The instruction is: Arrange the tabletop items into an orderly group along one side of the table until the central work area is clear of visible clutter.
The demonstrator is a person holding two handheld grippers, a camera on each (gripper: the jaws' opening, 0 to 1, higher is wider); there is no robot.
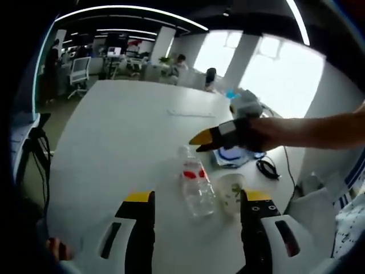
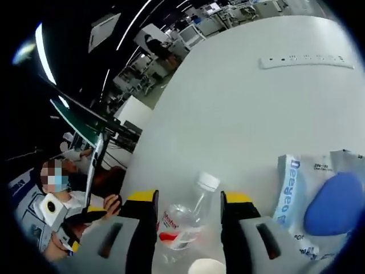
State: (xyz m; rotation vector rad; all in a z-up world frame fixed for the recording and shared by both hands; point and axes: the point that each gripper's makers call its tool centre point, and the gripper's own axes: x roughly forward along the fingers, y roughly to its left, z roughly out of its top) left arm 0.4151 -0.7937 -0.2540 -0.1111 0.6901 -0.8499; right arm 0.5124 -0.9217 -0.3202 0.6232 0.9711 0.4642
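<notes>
The right gripper [image 2: 188,200] has its fingers spread wide around the clear water bottle [image 2: 185,220], which stands on the white bench [image 2: 239,114] between them, apparently untouched. The left gripper [image 1: 197,200] hangs open too, with the bottle just ahead and the paper cup [image 1: 231,191] beside its right finger. A careless squeeze could tip the light bottle into that cup.

We see a clear glossy plastic bottle [image 2: 185,220] with red label, a smooth matt white table [image 1: 131,131], a paper-looking cup [image 1: 231,191], and crinkly glossy packets [image 2: 291,188].
</notes>
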